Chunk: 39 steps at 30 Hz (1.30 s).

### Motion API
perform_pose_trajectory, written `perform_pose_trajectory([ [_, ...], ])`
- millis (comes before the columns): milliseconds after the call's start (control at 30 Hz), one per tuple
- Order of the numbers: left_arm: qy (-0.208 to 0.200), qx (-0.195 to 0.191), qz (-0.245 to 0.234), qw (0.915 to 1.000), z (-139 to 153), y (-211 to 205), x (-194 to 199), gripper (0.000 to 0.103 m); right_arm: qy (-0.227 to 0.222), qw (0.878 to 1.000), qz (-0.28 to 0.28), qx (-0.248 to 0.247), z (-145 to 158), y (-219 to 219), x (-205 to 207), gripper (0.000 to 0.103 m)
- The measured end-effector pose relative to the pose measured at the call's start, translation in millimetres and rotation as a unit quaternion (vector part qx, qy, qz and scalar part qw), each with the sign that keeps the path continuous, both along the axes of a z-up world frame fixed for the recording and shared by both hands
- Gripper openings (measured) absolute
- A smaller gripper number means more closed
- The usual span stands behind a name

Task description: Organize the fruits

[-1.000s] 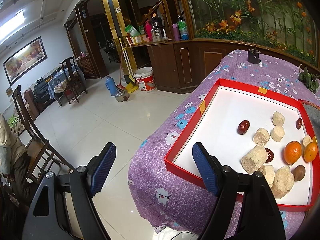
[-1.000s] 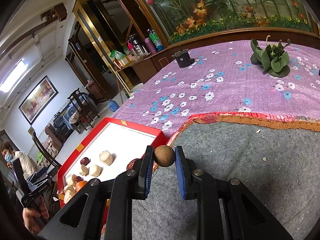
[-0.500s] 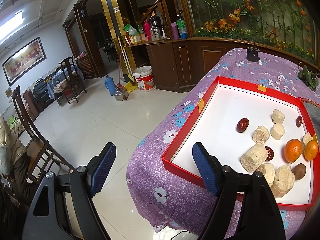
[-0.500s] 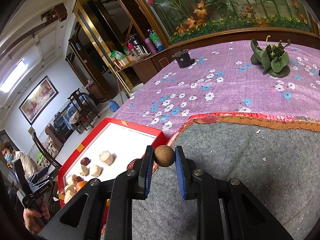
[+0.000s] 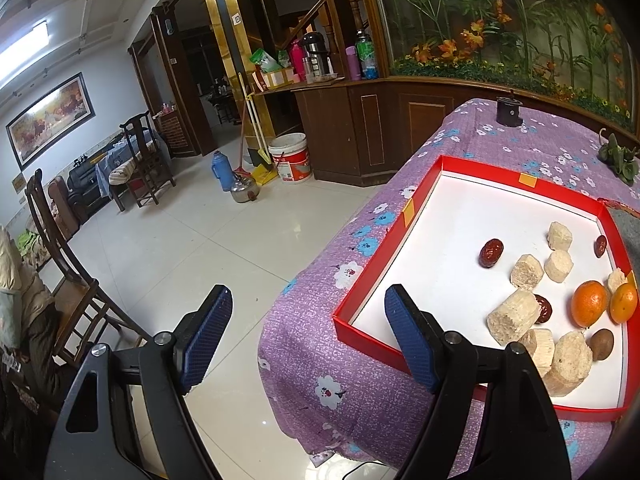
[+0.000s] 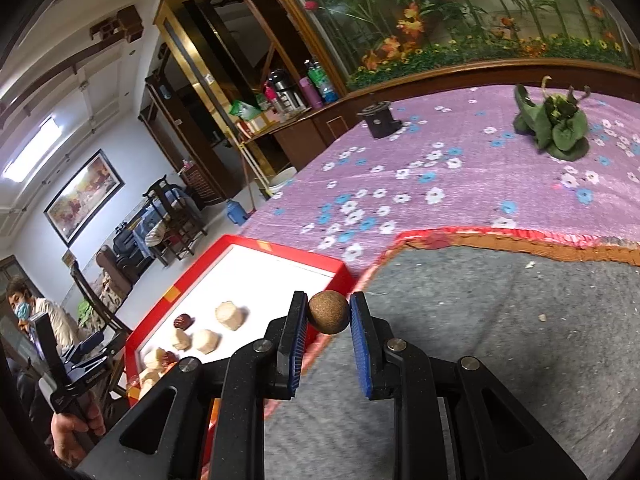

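My right gripper [image 6: 328, 316] is shut on a small round brown fruit [image 6: 328, 312] and holds it above the edge of a grey felt mat [image 6: 500, 340]. A red tray with a white floor [image 5: 448, 276] sits on the purple flowered tablecloth; it also shows in the right wrist view [image 6: 256, 268]. It holds two oranges [image 5: 589, 309], red dates [image 5: 491, 253], a brown fruit [image 5: 602, 344] and several pale cylinder pieces [image 5: 514, 317]. My left gripper [image 5: 306, 338] is open and empty, off the table's left corner, short of the tray.
A green leafy ornament [image 6: 554, 124] and a small black stand [image 6: 378, 120] sit on the far cloth [image 6: 440, 168]. Wooden chairs [image 5: 60, 264], a bucket [image 5: 290, 158], a kettle and a flask stand on the tiled floor left of the table.
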<state>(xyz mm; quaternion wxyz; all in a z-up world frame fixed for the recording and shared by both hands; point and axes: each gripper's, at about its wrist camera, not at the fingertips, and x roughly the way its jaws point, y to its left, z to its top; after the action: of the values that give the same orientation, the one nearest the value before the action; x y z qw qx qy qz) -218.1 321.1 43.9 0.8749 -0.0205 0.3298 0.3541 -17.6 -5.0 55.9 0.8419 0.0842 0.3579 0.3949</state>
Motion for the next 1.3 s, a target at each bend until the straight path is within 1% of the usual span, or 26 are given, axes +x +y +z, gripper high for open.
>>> perform_pose_trajectory([
  [200, -0.002, -0.002, 0.002, 1.0000, 0.8, 2.7, -0.3, 0.079, -0.013, 0.999, 0.030, 0.001, 8.5, 19.9, -15.3, 0.021],
  [567, -0.005, -0.005, 0.002, 1.0000, 1.8, 5.4, -2.4, 0.079, -0.016, 0.998, 0.067, -0.001, 11.1, 48.6, -32.2, 0.021],
  [667, -0.006, -0.006, 0.001, 1.0000, 2.0, 5.8, -2.6, 0.079, -0.013, 0.997, 0.081, -0.015, 6.9, 62.4, -37.3, 0.021],
  [900, -0.007, -0.010, -0.006, 0.9999, 3.5, 2.6, 1.9, 0.079, -0.009, 0.991, 0.114, -0.066, -13.1, 92.5, -49.2, 0.021],
  [1000, -0.006, -0.010, -0.012, 0.9999, 4.2, -3.1, 5.8, 0.079, -0.014, 0.990, 0.116, -0.072, -15.1, 94.4, -53.4, 0.022],
  [1033, -0.006, -0.009, -0.015, 0.9998, 5.0, -5.1, 6.8, 0.079, -0.010, 0.991, 0.118, -0.068, -14.6, 93.1, -53.5, 0.023],
  [1067, -0.006, -0.009, -0.019, 0.9998, 6.0, -7.4, 7.9, 0.079, -0.006, 0.991, 0.119, -0.065, -14.1, 92.3, -52.8, 0.031],
  [1100, -0.007, -0.009, -0.021, 0.9997, 6.9, -8.9, 8.5, 0.079, -0.004, 0.991, 0.117, -0.059, -13.4, 89.7, -51.9, 0.036],
  [1133, -0.007, -0.008, -0.024, 0.9997, 8.4, -11.9, 9.7, 0.079, -0.003, 0.992, 0.110, -0.054, -12.0, 86.4, -50.2, 0.044],
  [1167, -0.007, -0.006, -0.027, 0.9996, 9.6, -14.8, 10.6, 0.079, -0.001, 0.993, 0.107, -0.050, -10.7, 83.2, -48.6, 0.046],
  [1300, -0.009, -0.001, -0.042, 0.9991, 15.7, -29.2, 15.2, 0.079, -0.001, 0.996, 0.087, -0.025, -2.2, 66.7, -43.1, 0.046],
])
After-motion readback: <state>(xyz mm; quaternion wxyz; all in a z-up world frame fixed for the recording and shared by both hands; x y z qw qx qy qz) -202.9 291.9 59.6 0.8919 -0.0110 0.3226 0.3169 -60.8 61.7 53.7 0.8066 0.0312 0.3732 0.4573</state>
